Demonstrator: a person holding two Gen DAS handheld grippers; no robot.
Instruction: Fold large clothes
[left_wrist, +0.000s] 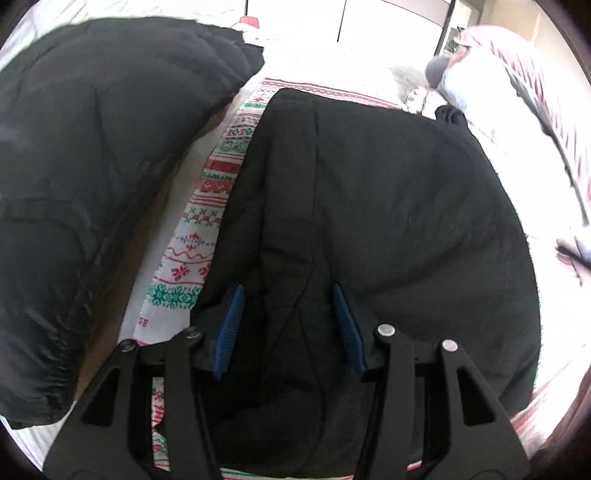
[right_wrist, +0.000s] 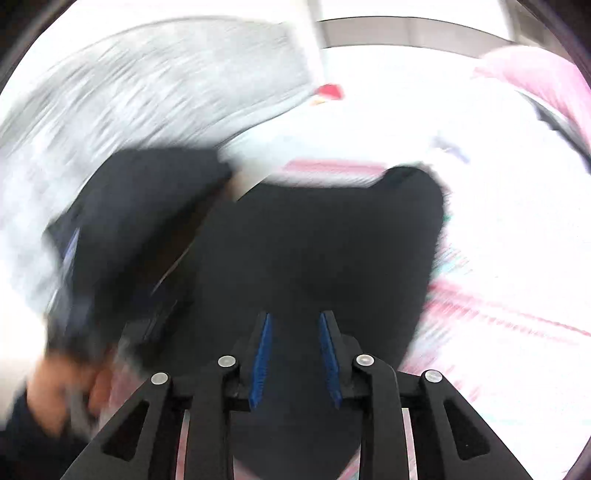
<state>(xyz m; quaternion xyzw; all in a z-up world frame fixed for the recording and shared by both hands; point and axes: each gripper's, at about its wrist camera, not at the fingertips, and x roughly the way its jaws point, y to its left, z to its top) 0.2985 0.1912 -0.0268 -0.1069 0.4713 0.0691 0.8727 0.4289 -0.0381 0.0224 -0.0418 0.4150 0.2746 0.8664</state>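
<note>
A black garment (left_wrist: 369, 206) lies spread over a patterned cloth (left_wrist: 218, 177) on a bed (left_wrist: 314, 62), with a second dark, puffy jacket (left_wrist: 92, 147) bunched up just beside it on the left. The left gripper (left_wrist: 290, 328) hangs over the near part of the black garment, jaws about half open; its blue pads (left_wrist: 232, 328) straddle a ridge of dark fabric, but whether they pinch it cannot be told from this angle.

The right wrist view is badly smeared by motion. The right gripper (right_wrist: 295, 358) shows a narrow gap between its blue pads, with black cloth (right_wrist: 314, 258) below and beyond them; nothing can be seen clamped between them, and it looks to be holding nothing. A hand (right_wrist: 62, 387) appears at the lower left edge of that view, beside a blurred dark mass that cannot be identified.

The risks from here look plain enough. If the left gripper closes on the ridge too shallowly, the thick fabric could slip out mid-fold and leave the garment crooked. A deep bite could also catch the patterned cloth beneath and drag it along. The jacket nearby sits close enough that a wide sweep could snag it or pull it onto the piece being folded.
</note>
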